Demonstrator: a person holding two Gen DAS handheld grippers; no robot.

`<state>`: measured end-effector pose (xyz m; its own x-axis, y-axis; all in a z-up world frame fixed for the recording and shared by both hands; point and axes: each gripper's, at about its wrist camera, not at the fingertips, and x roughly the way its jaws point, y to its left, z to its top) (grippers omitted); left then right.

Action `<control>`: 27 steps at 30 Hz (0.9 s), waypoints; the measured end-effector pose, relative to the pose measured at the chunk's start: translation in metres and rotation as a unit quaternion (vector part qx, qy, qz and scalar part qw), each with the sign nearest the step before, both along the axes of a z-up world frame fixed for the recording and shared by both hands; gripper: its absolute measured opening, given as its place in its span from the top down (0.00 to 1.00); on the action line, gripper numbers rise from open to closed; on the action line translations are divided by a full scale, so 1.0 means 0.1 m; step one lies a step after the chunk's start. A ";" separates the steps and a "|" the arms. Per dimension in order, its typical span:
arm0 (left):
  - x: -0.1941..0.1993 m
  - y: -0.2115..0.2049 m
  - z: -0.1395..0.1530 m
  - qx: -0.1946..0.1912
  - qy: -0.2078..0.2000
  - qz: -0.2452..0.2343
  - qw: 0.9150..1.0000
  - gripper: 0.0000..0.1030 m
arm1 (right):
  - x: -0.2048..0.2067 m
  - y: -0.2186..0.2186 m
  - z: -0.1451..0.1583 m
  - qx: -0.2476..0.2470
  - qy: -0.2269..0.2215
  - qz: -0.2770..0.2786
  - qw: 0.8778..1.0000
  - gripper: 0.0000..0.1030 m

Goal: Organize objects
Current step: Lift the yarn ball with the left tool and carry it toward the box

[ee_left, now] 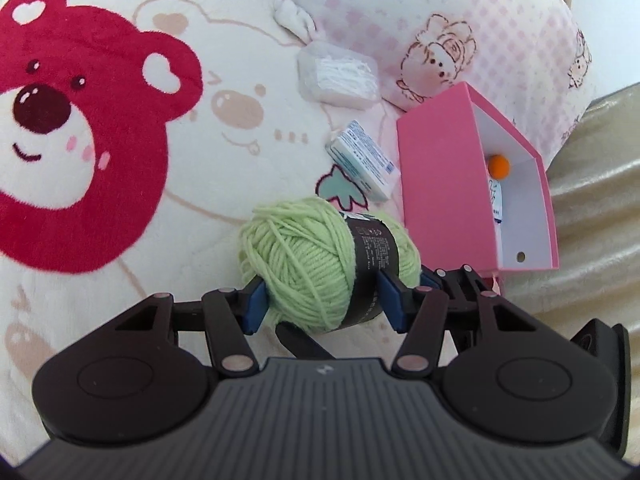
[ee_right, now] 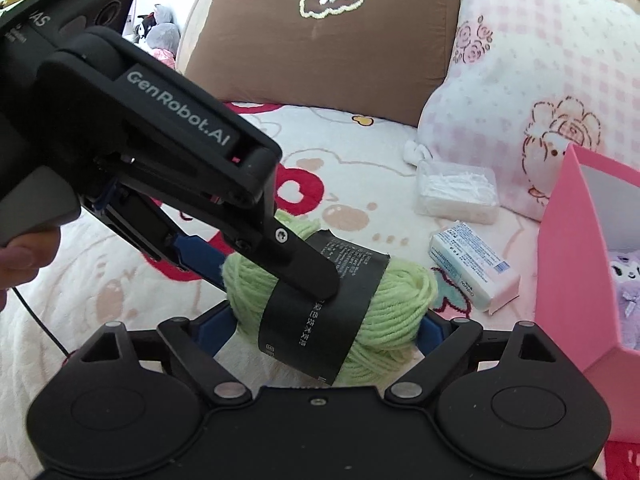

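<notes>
A ball of light green yarn [ee_left: 304,256] with a black paper band is clamped between the blue pads of my left gripper [ee_left: 324,304], which is shut on it above the bed. In the right wrist view the same yarn [ee_right: 392,312] hangs between the wide-spread fingers of my right gripper [ee_right: 324,328]. That gripper is open, and its pads stand beside the yarn without pressing it. One left finger [ee_right: 304,268] lies across the black band. An open pink box [ee_left: 440,184] stands to the right of the yarn, with an orange ball [ee_left: 498,166] inside.
On the bear-print blanket [ee_left: 120,160] lie a white-and-blue packet [ee_left: 362,160], a clear box of white sticks [ee_left: 338,76] and a white cloth wad [ee_left: 294,18]. A pink checked pillow [ee_right: 520,100] and a brown pillow [ee_right: 320,48] sit behind. A purple plush [ee_right: 628,292] shows in the pink box [ee_right: 568,240].
</notes>
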<state>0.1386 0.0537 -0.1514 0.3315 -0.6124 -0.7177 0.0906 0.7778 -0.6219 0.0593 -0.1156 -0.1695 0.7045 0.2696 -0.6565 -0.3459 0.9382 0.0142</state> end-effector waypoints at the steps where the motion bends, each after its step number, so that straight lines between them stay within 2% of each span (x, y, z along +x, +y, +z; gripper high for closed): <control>1: -0.03 -0.02 0.04 0.009 -0.002 -0.004 1.000 0.46 | -0.02 -0.01 0.02 0.005 0.005 -0.001 1.000 0.10; 4: -0.13 -0.08 0.17 0.033 -0.011 -0.015 0.999 0.46 | -0.10 -0.01 0.12 0.018 0.023 -0.016 0.999 0.10; 6: -0.19 -0.08 0.27 0.033 -0.005 -0.010 0.999 0.46 | -0.16 0.03 0.22 0.014 0.025 -0.029 0.999 0.10; 11: -0.39 -0.09 0.56 0.051 -0.028 -0.021 0.998 0.46 | -0.29 0.05 0.46 0.025 0.030 -0.029 0.999 0.10; 14: -0.52 -0.06 0.69 0.049 -0.029 -0.022 0.998 0.47 | -0.36 0.05 0.60 0.034 0.043 -0.026 0.998 0.10; 18: -0.69 -0.07 0.82 0.044 -0.042 -0.026 0.998 0.46 | -0.49 0.07 0.77 0.018 0.046 -0.021 0.999 0.09; 22: -0.81 -0.11 0.86 0.036 -0.042 -0.028 0.998 0.47 | -0.55 0.02 0.86 0.014 0.068 -0.021 0.997 0.09; 27: -0.91 -0.21 0.91 0.024 -0.046 -0.043 0.998 0.47 | -0.68 -0.04 0.97 -0.004 0.071 -0.025 0.997 0.09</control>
